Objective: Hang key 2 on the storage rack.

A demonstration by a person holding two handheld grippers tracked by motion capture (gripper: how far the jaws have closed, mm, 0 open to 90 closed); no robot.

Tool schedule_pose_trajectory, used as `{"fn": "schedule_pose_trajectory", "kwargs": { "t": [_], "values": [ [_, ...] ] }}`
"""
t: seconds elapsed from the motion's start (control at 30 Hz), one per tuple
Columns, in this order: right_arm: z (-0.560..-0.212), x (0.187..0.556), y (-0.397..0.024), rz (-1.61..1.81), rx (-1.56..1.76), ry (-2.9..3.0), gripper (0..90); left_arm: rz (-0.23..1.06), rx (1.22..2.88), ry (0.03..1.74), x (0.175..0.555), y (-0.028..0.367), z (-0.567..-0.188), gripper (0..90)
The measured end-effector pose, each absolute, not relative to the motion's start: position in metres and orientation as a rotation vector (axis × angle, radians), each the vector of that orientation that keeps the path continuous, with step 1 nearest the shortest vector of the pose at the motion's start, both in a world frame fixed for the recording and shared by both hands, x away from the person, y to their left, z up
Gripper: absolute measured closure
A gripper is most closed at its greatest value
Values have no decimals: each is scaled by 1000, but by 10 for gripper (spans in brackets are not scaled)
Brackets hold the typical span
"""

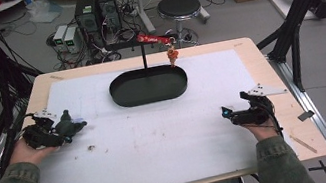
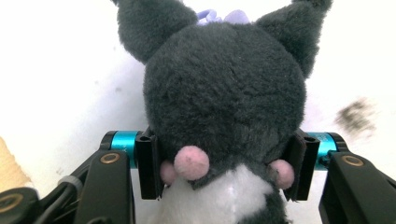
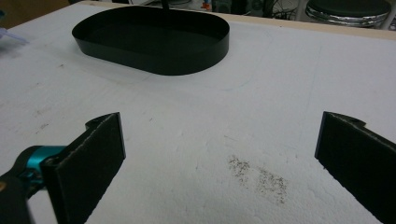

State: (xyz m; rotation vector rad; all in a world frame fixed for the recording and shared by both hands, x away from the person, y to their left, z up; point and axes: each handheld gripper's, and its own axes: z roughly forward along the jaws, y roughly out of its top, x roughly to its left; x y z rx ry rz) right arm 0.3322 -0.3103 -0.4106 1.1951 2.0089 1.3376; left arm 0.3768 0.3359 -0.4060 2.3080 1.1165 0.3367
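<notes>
A dark grey plush toy with two ears, pink nubs and a white patch lies on the white mat at the table's left side, seen as the plush toy in the high view. My left gripper is shut on its body, both black pads pressing into the fur. In the high view the left gripper rests low in the left hand. My right gripper stands open over bare mat with nothing between its jaws. That right gripper sits at the table's right side.
A black oval tray stands at the mat's far middle, the tray ahead of the right gripper. Behind it a black stand carries a red arm with a small orange figure hanging. Dark smudges mark the mat.
</notes>
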Motion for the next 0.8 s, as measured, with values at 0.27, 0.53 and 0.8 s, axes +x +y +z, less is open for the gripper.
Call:
{"fn": "schedule_pose_trajectory", "kwargs": {
  "t": [0.27, 0.53, 0.8],
  "values": [
    [-413, 333, -311, 1338, 1210, 2031, 8, 277, 2235, 1085, 377, 331, -387, 467],
    [-413, 334, -311, 1336, 1223, 2029, 8, 271, 2241, 1049, 382, 317, -377, 466],
    [-413, 334, -312, 1337, 1225, 2022, 8, 290, 2236, 992, 387, 305, -356, 464]
  ]
}}
